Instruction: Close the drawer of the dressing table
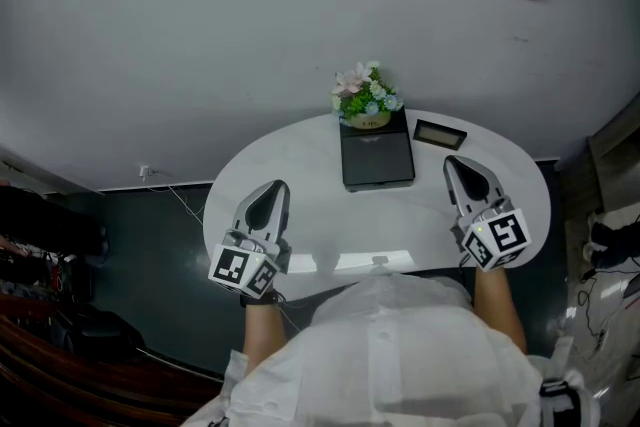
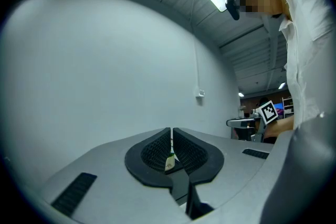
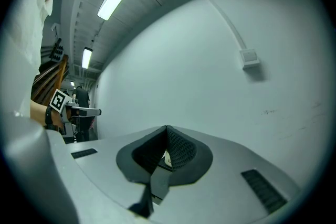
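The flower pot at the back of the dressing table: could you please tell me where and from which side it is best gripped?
Probably by the pale pot itself, under the blooms, which would crush. Bring the left hand-held gripper in level from the left: the table top is bare there, while the black box lies in front and the wall stands behind.

Nothing readable here, honestly. The flower pot (image 1: 367,120) may have some print, but it's too small to tell. The left gripper (image 1: 272,190) and right gripper (image 1: 462,165) only carry square black-and-white markers.
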Motion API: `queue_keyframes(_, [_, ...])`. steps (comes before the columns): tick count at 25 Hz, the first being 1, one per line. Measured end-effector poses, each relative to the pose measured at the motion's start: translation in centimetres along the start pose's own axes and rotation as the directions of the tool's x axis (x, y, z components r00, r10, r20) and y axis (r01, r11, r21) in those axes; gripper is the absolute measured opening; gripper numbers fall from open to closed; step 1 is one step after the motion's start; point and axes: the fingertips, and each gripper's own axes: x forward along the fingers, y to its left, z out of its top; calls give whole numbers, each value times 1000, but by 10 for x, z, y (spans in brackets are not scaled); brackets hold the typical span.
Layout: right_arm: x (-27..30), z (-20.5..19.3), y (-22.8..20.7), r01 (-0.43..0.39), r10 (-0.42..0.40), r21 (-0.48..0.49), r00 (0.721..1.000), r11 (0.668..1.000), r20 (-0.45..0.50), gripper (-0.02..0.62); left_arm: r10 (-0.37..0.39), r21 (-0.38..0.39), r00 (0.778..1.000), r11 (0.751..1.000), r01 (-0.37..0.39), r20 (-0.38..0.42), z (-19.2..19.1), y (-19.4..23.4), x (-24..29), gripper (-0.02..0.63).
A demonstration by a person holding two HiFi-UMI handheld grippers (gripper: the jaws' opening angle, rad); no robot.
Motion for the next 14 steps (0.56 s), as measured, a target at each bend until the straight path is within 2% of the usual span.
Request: queue_keyframes(14, [0, -7, 2, -3, 2, -23, 1000, 1000, -27, 9, -10, -1, 1000, 1000, 10, -22, -8, -4, -2, 21])
